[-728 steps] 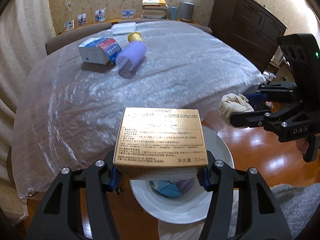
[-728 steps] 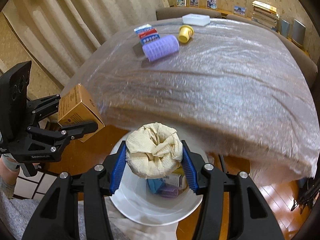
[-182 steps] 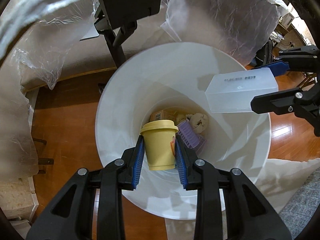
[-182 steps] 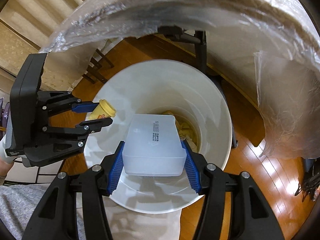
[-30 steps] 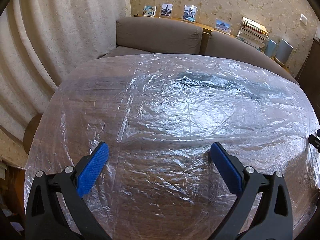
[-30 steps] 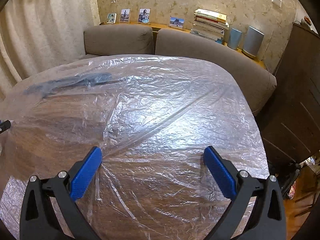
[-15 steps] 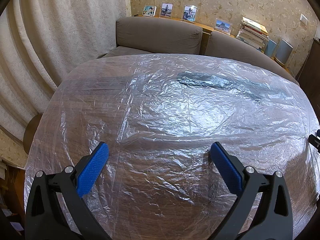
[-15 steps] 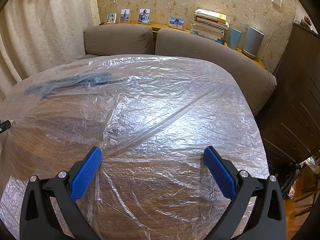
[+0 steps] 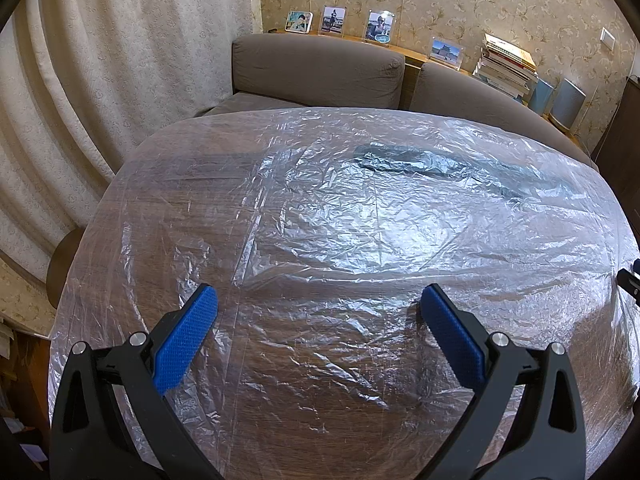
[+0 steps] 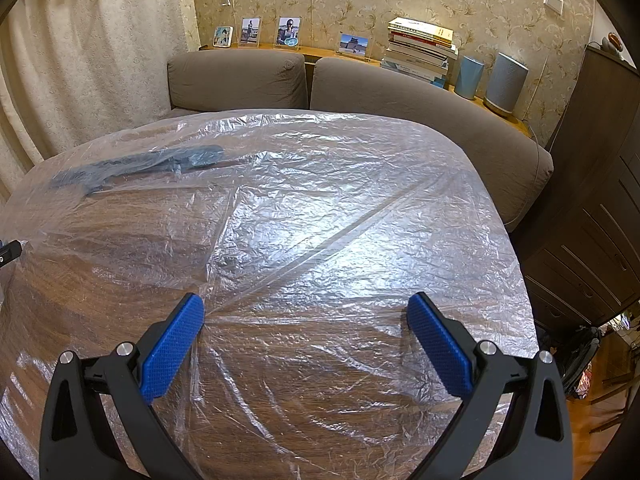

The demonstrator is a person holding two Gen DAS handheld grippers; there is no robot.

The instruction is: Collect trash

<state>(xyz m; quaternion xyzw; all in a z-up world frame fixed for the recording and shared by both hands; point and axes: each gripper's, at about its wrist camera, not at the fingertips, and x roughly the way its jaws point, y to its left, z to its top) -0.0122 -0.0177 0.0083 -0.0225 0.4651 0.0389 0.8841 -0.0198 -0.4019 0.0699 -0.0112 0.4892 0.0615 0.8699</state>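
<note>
My left gripper [image 9: 319, 300] is open and empty above the near part of the wooden table [image 9: 360, 240], which is covered with crinkled clear plastic sheet. My right gripper [image 10: 306, 308] is also open and empty above the same table [image 10: 320, 240]. No trash item shows on the table in either view. The white bin is out of view. A tip of the right gripper shows at the right edge of the left wrist view [image 9: 630, 284], and a tip of the left gripper at the left edge of the right wrist view [image 10: 8, 254].
A brown sofa [image 9: 320, 68] runs behind the table, also in the right wrist view [image 10: 400, 92]. A shelf holds photo frames [image 10: 288, 32], stacked books [image 10: 420, 52] and speakers [image 10: 504, 80]. A curtain [image 9: 100, 80] hangs left; a dark cabinet [image 10: 600, 200] stands right.
Nothing has visibly changed over the last second; both grippers stay open above the table. Earlier the grippers held a yellow cup and a clear box over the white bin.
</note>
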